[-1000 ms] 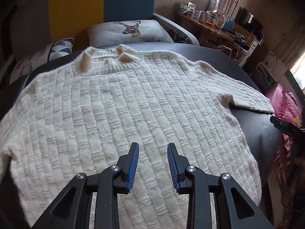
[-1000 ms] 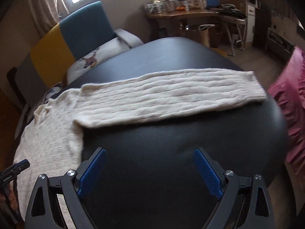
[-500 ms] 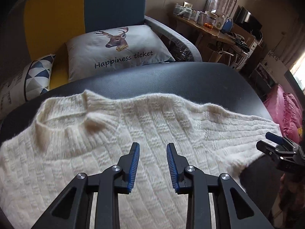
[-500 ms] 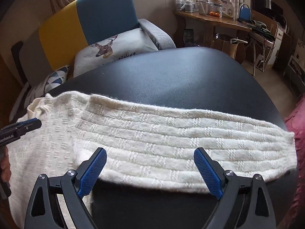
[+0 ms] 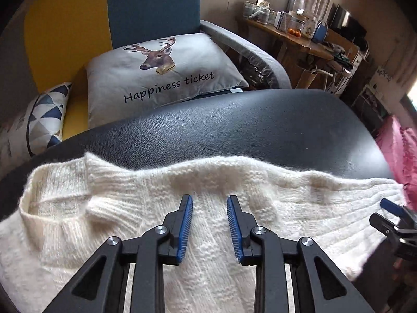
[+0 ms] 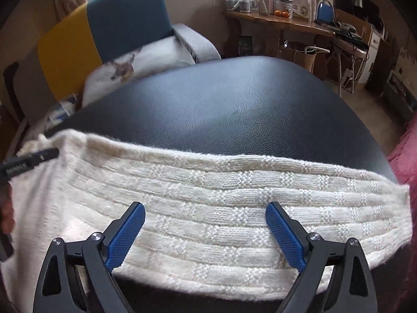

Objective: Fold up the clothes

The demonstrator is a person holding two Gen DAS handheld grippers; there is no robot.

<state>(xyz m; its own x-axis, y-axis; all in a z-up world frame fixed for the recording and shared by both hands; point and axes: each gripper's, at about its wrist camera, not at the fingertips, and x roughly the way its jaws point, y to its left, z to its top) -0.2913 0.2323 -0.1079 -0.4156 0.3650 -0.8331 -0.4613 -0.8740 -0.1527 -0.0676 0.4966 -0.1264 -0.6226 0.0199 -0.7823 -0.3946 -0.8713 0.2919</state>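
Note:
A cream knitted sweater (image 5: 146, 224) lies flat on a black leather surface (image 5: 234, 130). Its ribbed collar (image 5: 65, 190) shows at the left of the left wrist view. My left gripper (image 5: 209, 203) hangs just above the shoulder area, right of the collar, its blue pads a small gap apart with nothing between them. The sweater's sleeve (image 6: 234, 203) stretches sideways across the right wrist view, its cuff (image 6: 391, 208) near the surface's right edge. My right gripper (image 6: 206, 211) is wide open over the middle of that sleeve. It also shows at the right edge (image 5: 391, 216) of the left wrist view.
A yellow and blue sofa (image 5: 146, 7) stands behind the surface with a deer-print pillow (image 5: 161, 70) and a triangle-patterned cushion (image 5: 47, 114). A cluttered wooden desk (image 6: 276, 20) is at the back right. Pink fabric (image 5: 401, 151) lies past the right edge.
Both grippers have moved forward over the sweater: the left from the body up to the shoulder by the collar, the right from bare black surface onto the sleeve. Neither has shut.

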